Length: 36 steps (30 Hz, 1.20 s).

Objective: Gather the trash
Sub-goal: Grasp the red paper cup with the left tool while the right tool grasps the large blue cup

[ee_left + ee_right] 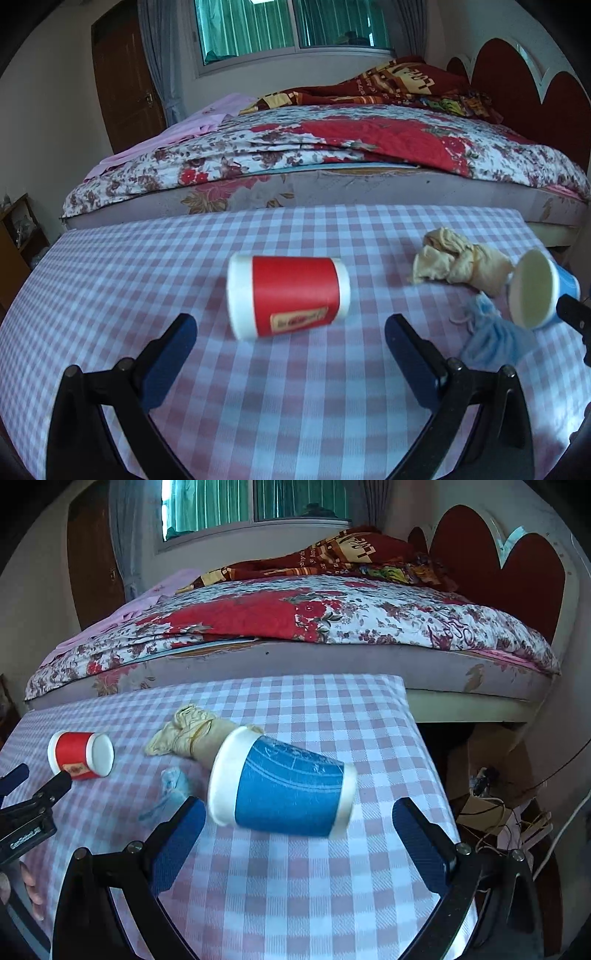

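Note:
A red paper cup (290, 295) lies on its side on the pink checked table (258, 406), just ahead of my open left gripper (291, 334) and between its blue pads. A blue paper cup (284, 790) also lies on its side, just in front of my open right gripper (299, 819). Behind it rests a crumpled beige wad (188, 734), with a pale blue crumpled scrap (173, 782) to its left. In the left wrist view the blue cup (539, 291), beige wad (461, 266) and blue scrap (495, 338) sit at the right. The red cup (81, 755) shows far left in the right wrist view.
A bed with a floral quilt (332, 147) stands right behind the table's far edge. The table's right edge (432, 760) drops to a floor with cardboard and cables (491, 805). A dark wooden door (125, 85) is at the back left.

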Each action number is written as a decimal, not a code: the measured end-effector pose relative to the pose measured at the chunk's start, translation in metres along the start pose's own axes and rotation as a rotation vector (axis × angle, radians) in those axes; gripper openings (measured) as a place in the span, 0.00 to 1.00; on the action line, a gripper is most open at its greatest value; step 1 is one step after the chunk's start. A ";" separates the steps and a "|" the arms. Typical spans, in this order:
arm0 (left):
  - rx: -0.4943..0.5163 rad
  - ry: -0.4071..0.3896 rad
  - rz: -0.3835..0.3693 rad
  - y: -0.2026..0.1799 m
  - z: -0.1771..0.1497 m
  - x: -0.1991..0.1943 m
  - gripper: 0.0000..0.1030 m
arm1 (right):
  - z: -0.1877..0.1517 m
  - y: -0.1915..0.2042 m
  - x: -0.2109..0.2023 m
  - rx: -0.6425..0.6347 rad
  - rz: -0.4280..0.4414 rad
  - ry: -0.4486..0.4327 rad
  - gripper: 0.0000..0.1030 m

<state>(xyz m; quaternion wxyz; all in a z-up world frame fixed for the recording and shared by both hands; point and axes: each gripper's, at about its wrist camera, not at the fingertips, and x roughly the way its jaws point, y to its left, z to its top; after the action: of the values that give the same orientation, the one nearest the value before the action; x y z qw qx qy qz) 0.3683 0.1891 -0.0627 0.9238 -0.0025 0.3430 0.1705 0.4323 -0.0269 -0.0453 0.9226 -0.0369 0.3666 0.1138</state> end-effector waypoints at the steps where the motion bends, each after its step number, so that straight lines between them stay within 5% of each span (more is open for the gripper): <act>1: 0.001 0.000 0.001 -0.001 0.001 0.004 0.99 | 0.001 0.001 0.004 -0.002 -0.004 0.002 0.99; 16: 0.030 0.074 0.004 -0.009 0.015 0.045 0.99 | 0.016 0.006 0.039 -0.003 -0.041 0.028 0.99; 22: 0.022 0.120 -0.062 -0.002 0.012 0.053 0.77 | 0.017 -0.005 0.047 0.048 -0.044 0.044 0.99; 33: -0.006 0.058 -0.147 0.018 -0.008 0.025 0.77 | 0.001 -0.005 0.036 0.007 0.026 0.036 0.98; 36: -0.006 0.047 -0.158 0.021 -0.009 0.022 0.77 | -0.003 -0.002 0.030 -0.015 0.046 0.025 0.89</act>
<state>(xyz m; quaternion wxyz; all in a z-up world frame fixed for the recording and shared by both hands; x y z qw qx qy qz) 0.3714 0.2151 -0.0811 0.9261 -0.0365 0.3626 0.0982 0.4520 -0.0237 -0.0680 0.9149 -0.0366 0.3778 0.1374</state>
